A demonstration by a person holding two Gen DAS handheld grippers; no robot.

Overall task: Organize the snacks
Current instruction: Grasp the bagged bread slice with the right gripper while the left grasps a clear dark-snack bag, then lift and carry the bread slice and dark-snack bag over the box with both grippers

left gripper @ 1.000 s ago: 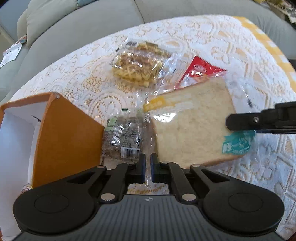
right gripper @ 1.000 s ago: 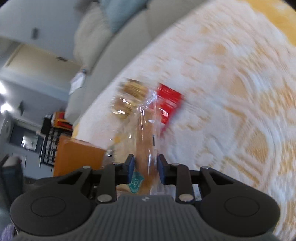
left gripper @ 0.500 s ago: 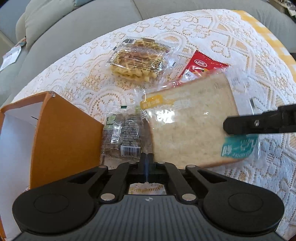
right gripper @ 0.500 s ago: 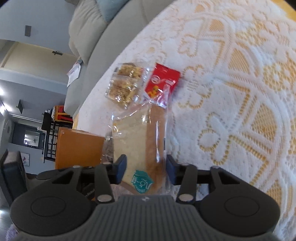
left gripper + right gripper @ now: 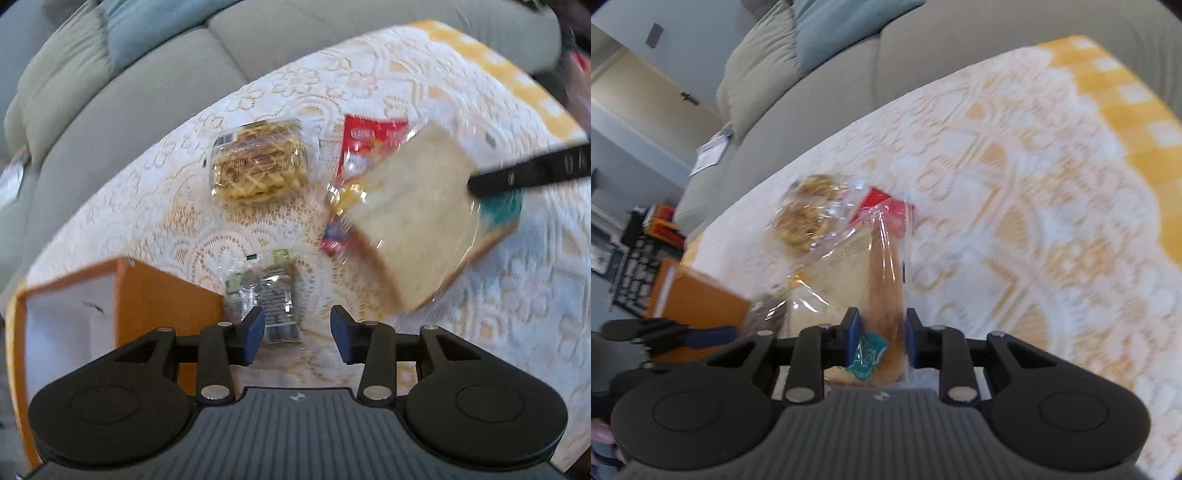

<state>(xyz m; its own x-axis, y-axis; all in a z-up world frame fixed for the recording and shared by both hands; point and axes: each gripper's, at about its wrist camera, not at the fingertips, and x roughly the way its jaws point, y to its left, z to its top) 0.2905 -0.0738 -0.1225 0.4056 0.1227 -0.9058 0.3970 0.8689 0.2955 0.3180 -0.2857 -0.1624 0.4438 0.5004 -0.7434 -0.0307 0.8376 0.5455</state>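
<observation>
Right gripper (image 5: 880, 341) closing on my wrapped bread slice (image 5: 866, 295); orange box (image 5: 698, 301) sits at 9 o'clock. Left gripper (image 5: 297, 334) opening, empty.

A worktop covered by a white lace cloth (image 5: 177, 206) over a yellow checked cloth (image 5: 1123, 122), which shows along the far right edge. Beyond the far edge stands a grey sofa (image 5: 110, 96) with a pale green cushion (image 5: 757, 70) and a blue cushion (image 5: 834, 26) on it. A white paper (image 5: 711, 153) lies on the sofa seat. Past the worktop's left side is a dark wire rack (image 5: 631, 269) against a blue-grey wall (image 5: 631, 147).
</observation>
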